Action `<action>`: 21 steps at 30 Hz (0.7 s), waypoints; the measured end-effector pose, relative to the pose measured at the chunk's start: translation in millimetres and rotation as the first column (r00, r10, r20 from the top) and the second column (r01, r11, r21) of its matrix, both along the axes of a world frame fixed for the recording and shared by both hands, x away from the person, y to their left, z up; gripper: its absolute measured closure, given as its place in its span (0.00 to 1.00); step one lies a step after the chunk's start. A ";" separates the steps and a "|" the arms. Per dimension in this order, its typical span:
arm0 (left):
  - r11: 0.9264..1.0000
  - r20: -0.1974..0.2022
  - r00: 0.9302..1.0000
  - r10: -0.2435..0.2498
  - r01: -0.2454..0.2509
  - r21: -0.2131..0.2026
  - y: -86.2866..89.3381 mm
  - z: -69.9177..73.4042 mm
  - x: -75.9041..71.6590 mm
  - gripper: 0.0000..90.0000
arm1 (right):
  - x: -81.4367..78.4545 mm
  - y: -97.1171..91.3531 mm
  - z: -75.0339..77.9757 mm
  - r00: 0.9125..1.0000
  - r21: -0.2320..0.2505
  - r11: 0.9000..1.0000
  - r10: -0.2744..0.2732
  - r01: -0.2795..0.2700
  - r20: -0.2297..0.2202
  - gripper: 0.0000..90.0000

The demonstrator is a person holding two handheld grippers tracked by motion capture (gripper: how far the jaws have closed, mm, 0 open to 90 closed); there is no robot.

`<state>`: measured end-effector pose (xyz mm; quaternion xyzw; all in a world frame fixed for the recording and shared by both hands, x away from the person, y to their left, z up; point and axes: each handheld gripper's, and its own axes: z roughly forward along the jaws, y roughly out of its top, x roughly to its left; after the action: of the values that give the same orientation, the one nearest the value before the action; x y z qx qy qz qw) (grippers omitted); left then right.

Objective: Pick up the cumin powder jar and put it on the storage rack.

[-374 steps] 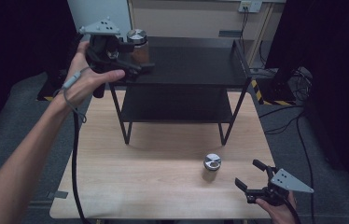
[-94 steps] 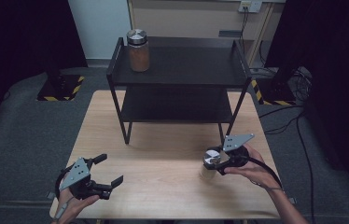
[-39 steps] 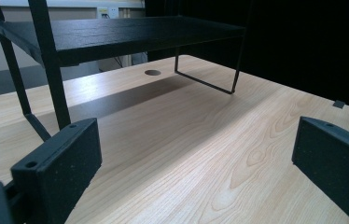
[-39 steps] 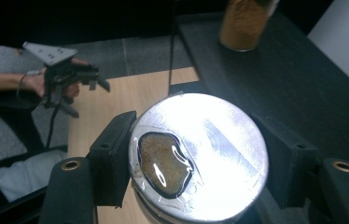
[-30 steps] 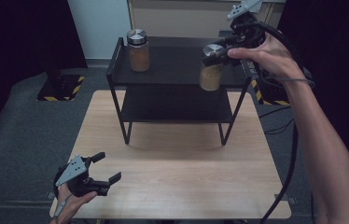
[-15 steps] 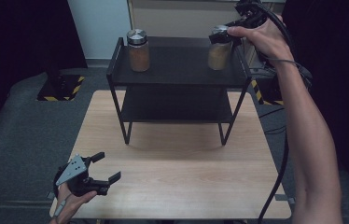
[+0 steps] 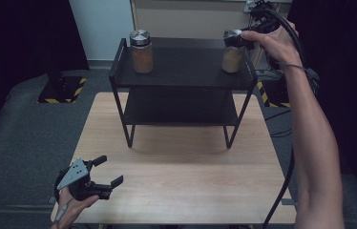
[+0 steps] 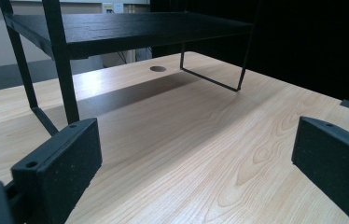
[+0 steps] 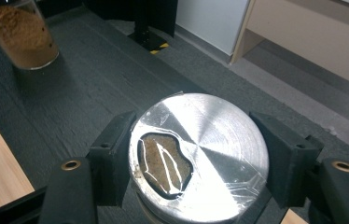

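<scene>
My right gripper [image 7: 236, 40] clamps the lid of a jar [image 7: 232, 58] at the black shelf's [image 7: 186, 67] top right corner. My left gripper [image 7: 107, 172] rests low on the table [image 7: 191, 162], jaws wide, holding nothing. A second jar [image 7: 141, 51] stands top left.

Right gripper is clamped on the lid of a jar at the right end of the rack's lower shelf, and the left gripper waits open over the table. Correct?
Not quite: the jar held by the right gripper is at the top shelf, as the high view shows. The left gripper does wait open over the table.

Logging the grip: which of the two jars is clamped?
The right-hand jar on the shelf's top: the right claw grips its metal lid. The left jar stands free.
</scene>
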<state>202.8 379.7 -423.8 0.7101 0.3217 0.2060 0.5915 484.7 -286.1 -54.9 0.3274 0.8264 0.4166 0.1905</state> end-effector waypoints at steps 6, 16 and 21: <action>1.000 0.001 1.000 -0.001 0.001 0.001 -0.4 0.0 0.0 0.01 | -0.5 -7.4 -6.5 1.000 0.030 1.000 0.000 0.000 -0.006 0.39; 1.000 0.003 1.000 -0.002 0.002 0.002 -0.7 0.2 0.0 0.01 | -21.5 -22.7 -25.2 0.992 0.131 0.991 -0.021 0.004 0.122 0.15; 1.000 0.004 1.000 -0.006 0.006 0.006 -1.4 0.6 0.3 0.01 | -36.0 -40.5 -22.5 0.990 0.214 0.977 -0.042 0.012 0.137 0.08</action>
<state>203.0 378.3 -423.3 0.7124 0.3177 0.2063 0.5907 448.8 -326.6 -77.5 0.3268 0.7571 0.5220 0.2178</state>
